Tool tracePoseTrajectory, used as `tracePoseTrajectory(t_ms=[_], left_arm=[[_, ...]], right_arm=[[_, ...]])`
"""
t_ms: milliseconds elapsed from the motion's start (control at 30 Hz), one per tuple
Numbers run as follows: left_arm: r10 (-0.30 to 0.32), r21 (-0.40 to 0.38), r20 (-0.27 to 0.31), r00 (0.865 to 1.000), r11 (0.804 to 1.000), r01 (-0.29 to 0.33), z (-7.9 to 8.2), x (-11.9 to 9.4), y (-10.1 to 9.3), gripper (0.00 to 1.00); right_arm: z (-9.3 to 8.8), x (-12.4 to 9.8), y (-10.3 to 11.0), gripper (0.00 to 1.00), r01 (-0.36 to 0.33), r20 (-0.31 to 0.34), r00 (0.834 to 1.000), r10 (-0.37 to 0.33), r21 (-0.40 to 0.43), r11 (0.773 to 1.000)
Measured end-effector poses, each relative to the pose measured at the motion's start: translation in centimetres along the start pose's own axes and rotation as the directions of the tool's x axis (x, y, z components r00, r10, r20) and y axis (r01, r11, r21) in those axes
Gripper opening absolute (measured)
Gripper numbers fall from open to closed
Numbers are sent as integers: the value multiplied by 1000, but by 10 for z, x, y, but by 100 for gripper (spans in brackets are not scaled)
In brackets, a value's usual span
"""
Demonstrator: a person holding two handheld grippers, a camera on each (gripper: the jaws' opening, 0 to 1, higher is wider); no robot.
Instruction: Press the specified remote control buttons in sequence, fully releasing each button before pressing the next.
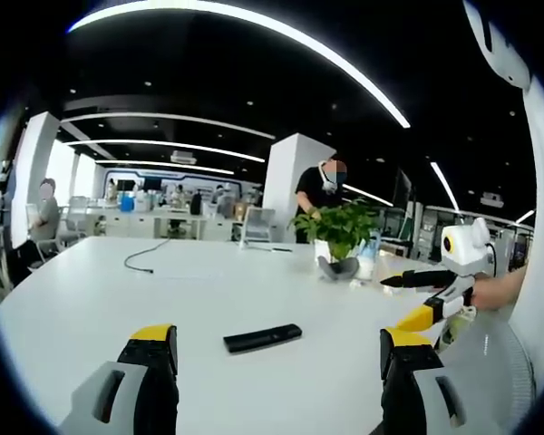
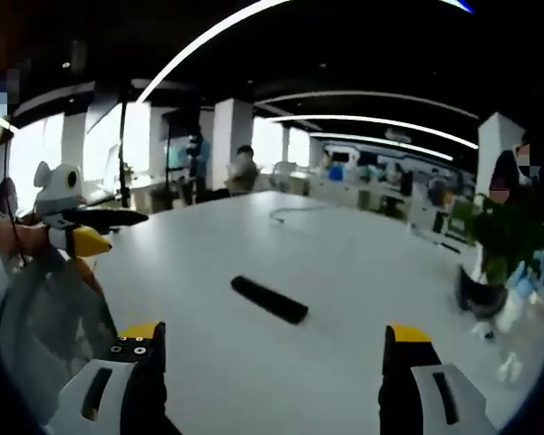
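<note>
haven't pressed anything yet, both my left gripper (image 1: 278,349) and right gripper (image 2: 272,349) gape wide over the slim black plastic remote (image 1: 262,338).

A slim black remote control (image 1: 262,338) (image 2: 269,299) lies flat on the white table (image 1: 91,308) (image 2: 344,263), nothing touching it. It sits in the open middle of the tabletop, angled slightly across both views.
</note>
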State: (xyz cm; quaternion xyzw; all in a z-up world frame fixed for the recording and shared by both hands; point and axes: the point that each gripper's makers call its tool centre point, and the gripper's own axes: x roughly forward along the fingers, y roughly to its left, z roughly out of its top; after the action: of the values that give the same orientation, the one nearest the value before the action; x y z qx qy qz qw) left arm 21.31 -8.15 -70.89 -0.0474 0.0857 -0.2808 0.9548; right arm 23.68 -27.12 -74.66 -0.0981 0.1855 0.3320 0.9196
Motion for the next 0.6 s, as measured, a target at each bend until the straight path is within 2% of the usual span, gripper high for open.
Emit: tracePoseTrajectory(t_ms=[233,600], left_arm=[[8,0,10,1000,1000,-8,2,0,1,96],[14,3,-1,1000,1000,-14,-1,0,2,96]], right_arm=[[-6,-1,-9,99,15,-16,1000,-15,35,999],[5,-6,-20,99,49,54,997,-54,95,994]])
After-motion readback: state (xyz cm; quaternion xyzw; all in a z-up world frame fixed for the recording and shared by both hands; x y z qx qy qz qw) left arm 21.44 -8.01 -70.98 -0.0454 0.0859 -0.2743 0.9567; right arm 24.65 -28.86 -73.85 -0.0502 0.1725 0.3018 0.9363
